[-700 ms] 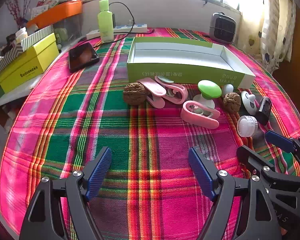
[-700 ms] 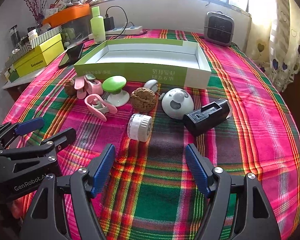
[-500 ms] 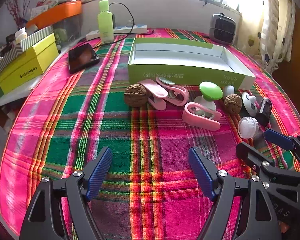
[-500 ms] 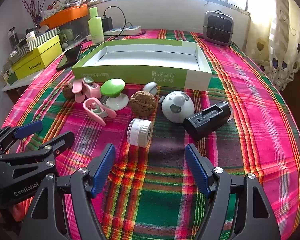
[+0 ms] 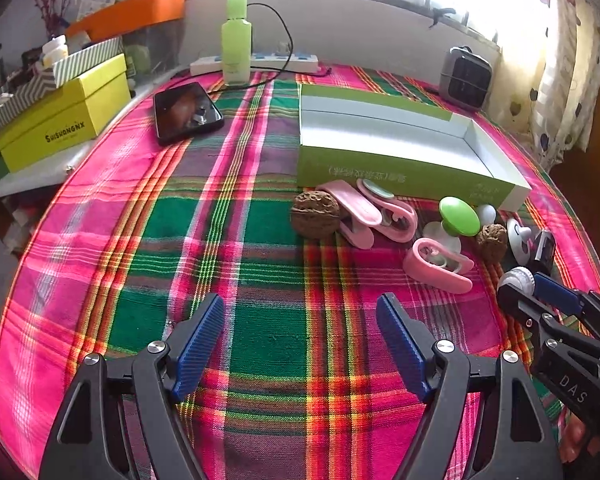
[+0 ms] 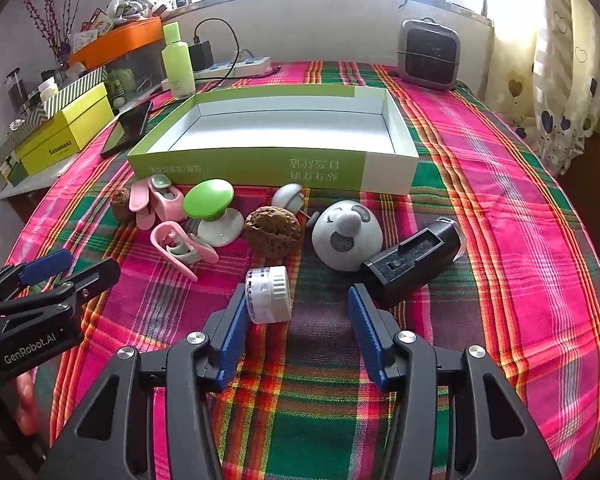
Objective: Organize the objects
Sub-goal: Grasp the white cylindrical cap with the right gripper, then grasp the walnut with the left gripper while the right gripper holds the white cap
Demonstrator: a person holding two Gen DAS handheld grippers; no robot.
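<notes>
Reaching with your half-spread right gripper [image 6: 298, 312], you pinch the small white jar [image 6: 267, 294] across its ribbed cap, probably light, rigid, slippery

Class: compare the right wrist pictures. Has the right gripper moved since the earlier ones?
Yes. The right gripper has moved forward toward the green box: the small white jar, earlier well ahead of its fingers, now lies between them.

**Bright plaid, green box, pink clips**

A pink, green, red and yellow plaid cloth [image 6: 500, 240] covers the worktop. The open box [image 6: 260, 166] is lime green outside, white within. At its 7 o'clock lie pale pink clips [image 6: 180, 244] and a green-capped white knob [image 6: 210, 200]; at 5 o'clock, a black holder [image 6: 412, 264].
</notes>
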